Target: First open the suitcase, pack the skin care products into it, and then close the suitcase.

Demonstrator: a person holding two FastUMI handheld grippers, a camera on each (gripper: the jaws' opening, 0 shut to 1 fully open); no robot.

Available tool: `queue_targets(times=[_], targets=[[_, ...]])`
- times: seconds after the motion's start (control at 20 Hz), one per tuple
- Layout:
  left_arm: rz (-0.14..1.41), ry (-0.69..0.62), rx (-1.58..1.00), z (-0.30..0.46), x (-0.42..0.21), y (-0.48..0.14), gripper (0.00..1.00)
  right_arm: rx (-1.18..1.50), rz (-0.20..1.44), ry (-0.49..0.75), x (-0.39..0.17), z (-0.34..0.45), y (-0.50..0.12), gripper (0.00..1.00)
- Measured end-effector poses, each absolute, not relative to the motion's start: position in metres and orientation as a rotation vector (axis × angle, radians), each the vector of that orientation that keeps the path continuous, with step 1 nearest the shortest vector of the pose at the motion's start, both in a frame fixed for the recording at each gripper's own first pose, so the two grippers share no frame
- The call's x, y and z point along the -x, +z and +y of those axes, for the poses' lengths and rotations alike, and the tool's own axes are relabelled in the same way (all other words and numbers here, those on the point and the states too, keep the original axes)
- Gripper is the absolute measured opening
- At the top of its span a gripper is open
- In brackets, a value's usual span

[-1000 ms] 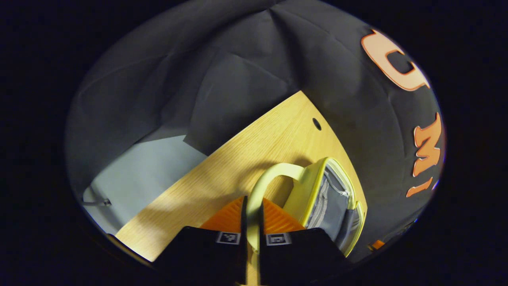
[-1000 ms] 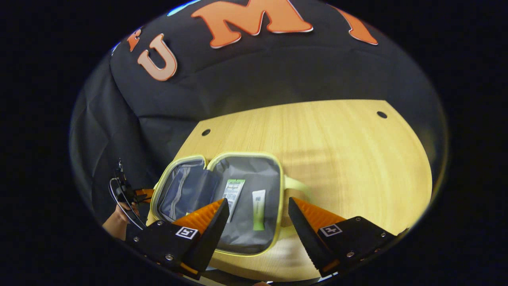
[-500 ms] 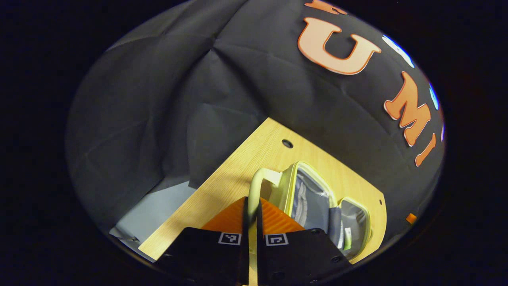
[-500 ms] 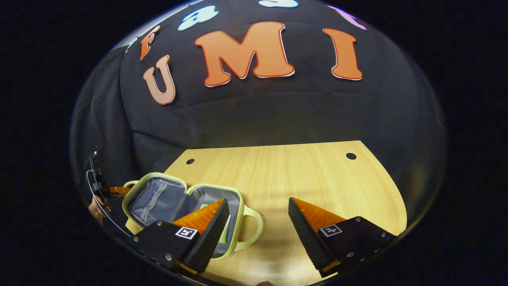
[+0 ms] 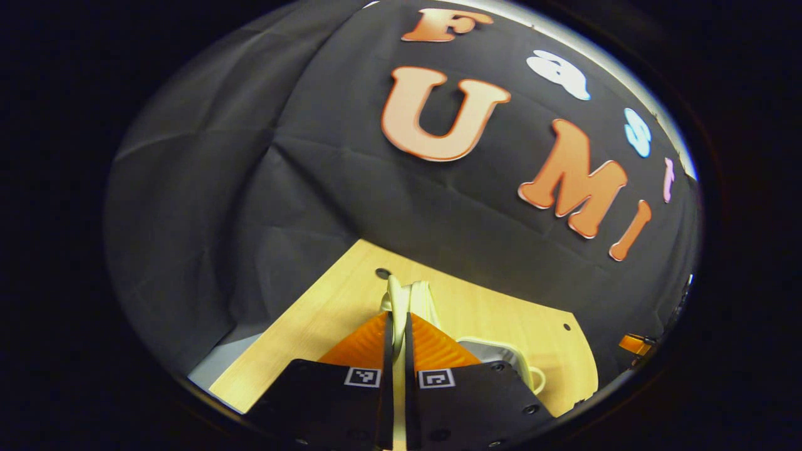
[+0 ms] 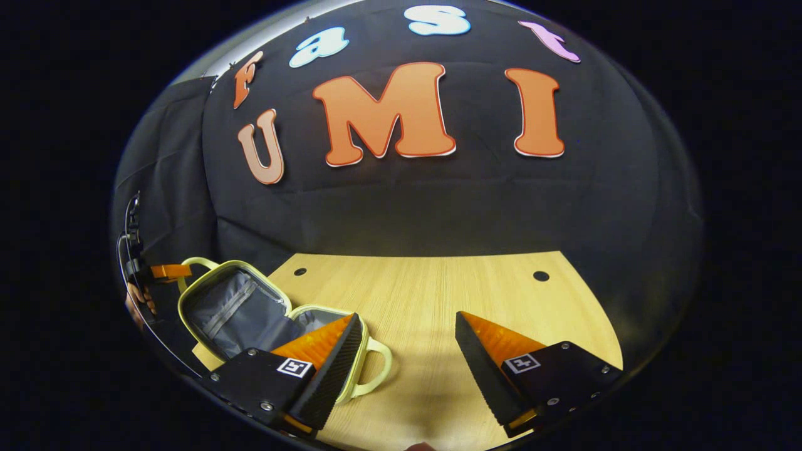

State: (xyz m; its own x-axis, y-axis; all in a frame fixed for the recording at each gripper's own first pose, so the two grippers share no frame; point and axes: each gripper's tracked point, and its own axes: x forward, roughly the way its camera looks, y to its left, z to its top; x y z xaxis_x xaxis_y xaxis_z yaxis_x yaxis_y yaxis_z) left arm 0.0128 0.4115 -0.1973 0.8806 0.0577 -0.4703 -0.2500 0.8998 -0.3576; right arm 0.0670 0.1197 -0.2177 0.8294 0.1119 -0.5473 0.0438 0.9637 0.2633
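The pale yellow suitcase (image 6: 235,307) lies at the table's left end with its grey-lined lid raised about halfway. In the right gripper view my left gripper (image 6: 166,271) grips the lid's handle (image 6: 194,262) at the far left. In the left gripper view the left gripper (image 5: 398,326) is shut on that handle (image 5: 401,294), which runs up between the fingers. The base half (image 6: 313,313) lies flat, its inside mostly hidden behind one of my fingers, and its own handle (image 6: 376,363) points toward me. My right gripper (image 6: 408,319) hangs open above the table, right of the case, holding nothing.
The wooden table (image 6: 451,294) has small round holes (image 6: 540,275) near its far corners. Black cloth walls close it in at the back and left. A hand (image 6: 135,300) holds the left gripper at the left edge. The base's handle (image 5: 532,376) shows beside my left fingers.
My left gripper has lifted the lid by its handle, swinging it up from lying flat open. The right gripper has drawn back and up, away from over the open case.
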Motion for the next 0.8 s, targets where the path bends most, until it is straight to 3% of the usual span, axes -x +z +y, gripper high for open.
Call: queue_targets(times=[0.45, 0.7, 0.75, 0.8], targets=[[0.379, -0.026, 0.397, 0.274, -0.036, -0.142, 0.08, -0.139, 0.434, 0.053, -0.064, 0.077, -0.177, 0.95], [0.382, -0.106, 0.395, 0.194, -0.042, -0.145, 0.07, -0.111, 0.403, 0.056, -0.053, 0.049, -0.172, 0.96], [0.390, -0.126, 0.396, 0.179, -0.043, -0.149, 0.08, -0.110, 0.393, 0.062, -0.051, 0.043, -0.171, 1.00], [0.396, -0.146, 0.400, 0.161, -0.042, -0.152, 0.08, -0.107, 0.387, 0.066, -0.049, 0.037, -0.170, 0.96]])
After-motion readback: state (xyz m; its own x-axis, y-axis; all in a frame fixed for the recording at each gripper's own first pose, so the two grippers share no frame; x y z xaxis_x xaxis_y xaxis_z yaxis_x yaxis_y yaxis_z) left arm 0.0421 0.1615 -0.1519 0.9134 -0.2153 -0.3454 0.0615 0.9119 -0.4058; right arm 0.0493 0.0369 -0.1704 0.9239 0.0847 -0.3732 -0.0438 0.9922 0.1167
